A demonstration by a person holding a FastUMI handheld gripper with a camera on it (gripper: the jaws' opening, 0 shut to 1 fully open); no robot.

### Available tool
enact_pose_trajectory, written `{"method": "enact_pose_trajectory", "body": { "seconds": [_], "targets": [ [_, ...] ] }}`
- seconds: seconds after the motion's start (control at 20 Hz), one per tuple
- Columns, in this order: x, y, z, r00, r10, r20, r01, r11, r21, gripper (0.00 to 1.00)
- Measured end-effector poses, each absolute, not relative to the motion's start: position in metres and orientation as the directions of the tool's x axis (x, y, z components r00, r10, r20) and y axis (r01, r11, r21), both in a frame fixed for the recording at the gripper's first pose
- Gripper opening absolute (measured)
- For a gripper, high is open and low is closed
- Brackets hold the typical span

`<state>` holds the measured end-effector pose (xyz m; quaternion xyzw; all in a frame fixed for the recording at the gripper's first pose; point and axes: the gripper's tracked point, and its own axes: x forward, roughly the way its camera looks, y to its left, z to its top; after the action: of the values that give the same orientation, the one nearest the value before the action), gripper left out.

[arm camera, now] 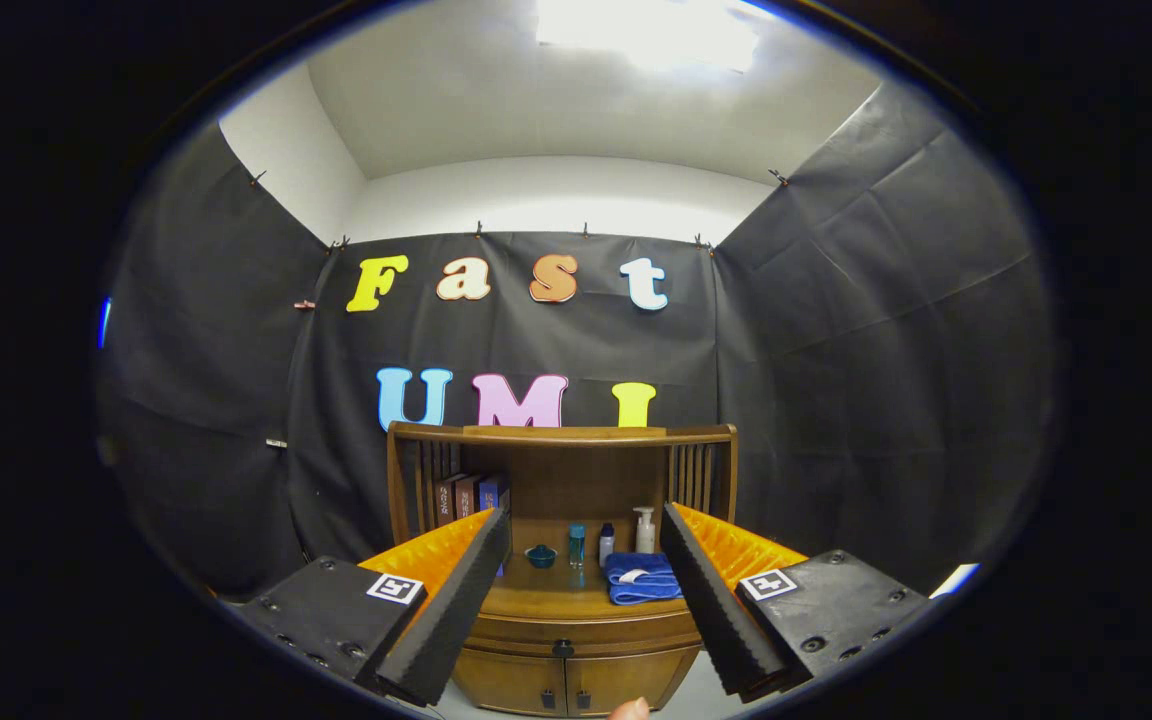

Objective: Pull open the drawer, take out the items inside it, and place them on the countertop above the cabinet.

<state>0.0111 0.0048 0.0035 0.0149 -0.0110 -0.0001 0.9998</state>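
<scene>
Fingers are spread wide, nothing held between them; gripper [576, 610] is held well back from the wooden cabinet [564, 600].

Drawer [576, 630] is seen in the gap between the fingers, low down: a curved wooden front under the countertop edge, closed, with one small dark knob [563, 648] at its centre. Judged stiff and solid, unlikely to flex; the sliding load cannot be told from here. The knob is the only visible place to take hold, and it is small, so a narrow pinch squarely across it is likely needed, then a straight pull toward the camera. Slip off the knob is judged the main risk if the fingers close off-centre.

Below the drawer, two cabinet doors [566, 682] are seen, each with a small dark pull. A fingertip [628, 709] shows just under them.

Contents of the drawer are hidden, so their handling cannot be judged yet.

Countertop [536, 598] lies above the drawer, also between the fingers and beyond them. Already on it: a folded blue towel [641, 578], a small blue dish [540, 556], a slim blue bottle [576, 545], a small dark-capped bottle [606, 543], a white pump bottle [644, 530]. Bare wood is left in front of the dish.

Books [468, 492] stand at the back, on the upper shelf side.
</scene>
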Motion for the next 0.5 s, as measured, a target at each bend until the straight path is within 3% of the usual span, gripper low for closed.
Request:
{"method": "enact_pose_trajectory", "body": {
  "seconds": [0.5],
  "targets": [
    [0.049,0.013,-0.015,0.998,0.025,0.061,-0.028,0.998,0.056,0.99]
  ]
}}
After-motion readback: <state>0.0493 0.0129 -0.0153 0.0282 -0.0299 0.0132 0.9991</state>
